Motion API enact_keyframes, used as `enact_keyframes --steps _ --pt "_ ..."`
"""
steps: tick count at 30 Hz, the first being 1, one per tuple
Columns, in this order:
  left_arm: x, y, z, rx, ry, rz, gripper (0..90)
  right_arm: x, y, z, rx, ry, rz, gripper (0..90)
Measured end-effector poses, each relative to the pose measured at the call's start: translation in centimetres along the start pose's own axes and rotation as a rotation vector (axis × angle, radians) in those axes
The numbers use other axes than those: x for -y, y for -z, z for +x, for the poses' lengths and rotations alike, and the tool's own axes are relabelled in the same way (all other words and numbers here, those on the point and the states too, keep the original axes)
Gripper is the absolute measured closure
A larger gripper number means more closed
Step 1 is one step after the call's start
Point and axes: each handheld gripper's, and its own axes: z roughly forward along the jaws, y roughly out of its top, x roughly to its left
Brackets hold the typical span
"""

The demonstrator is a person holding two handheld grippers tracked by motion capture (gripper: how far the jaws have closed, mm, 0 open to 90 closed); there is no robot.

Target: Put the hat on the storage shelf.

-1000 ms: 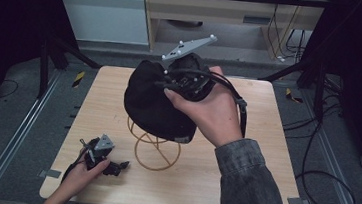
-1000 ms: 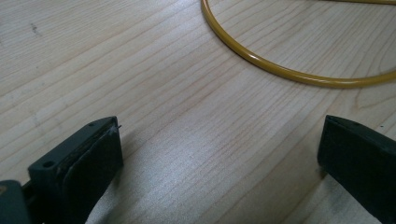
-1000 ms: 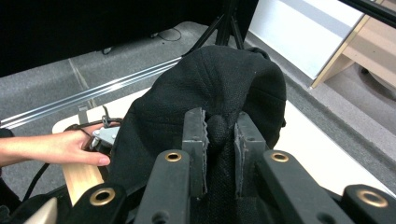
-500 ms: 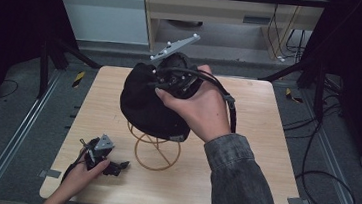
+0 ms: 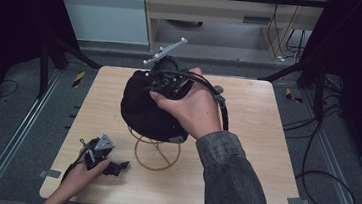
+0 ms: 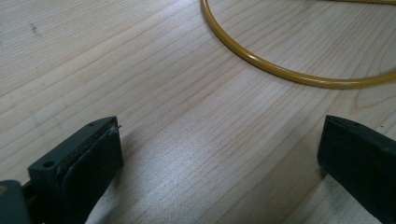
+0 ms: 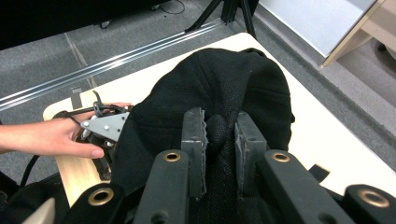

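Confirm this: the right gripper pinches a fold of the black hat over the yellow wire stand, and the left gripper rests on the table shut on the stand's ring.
Not quite. The left gripper view shows the left gripper open on the bare table, its fingers apart, the yellow wire stand ring lying beyond them. The rest holds: the right gripper pinches a fold of the black hat over the stand.

Overall light: dim in the high view, the surroundings of the table (image 5: pixel 265 140) nearly black.
Brightest area: the tabletop, lit evenly from above.
Shadows: soft, under the black cap (image 5: pixel 143 108) on the table.
Glare: pale sheen on the wood between the left gripper (image 6: pixel 219 154) jaws.
Focus: near jaws slightly soft; wood grain sharp.
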Motion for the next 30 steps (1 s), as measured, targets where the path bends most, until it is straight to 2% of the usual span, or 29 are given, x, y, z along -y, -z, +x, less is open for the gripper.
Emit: enact_keyframes --steps 23,30 --pt "0.0 0.0 0.0 -0.002 0.004 -0.005 0.0 1.4 -2.9 -0.4 -0.024 -0.012 0.083 76.6" --pt "0.0 0.0 0.0 -0.002 0.004 -0.005 0.0 1.7 -3.3 -0.6 -0.023 -0.021 0.089 76.1"
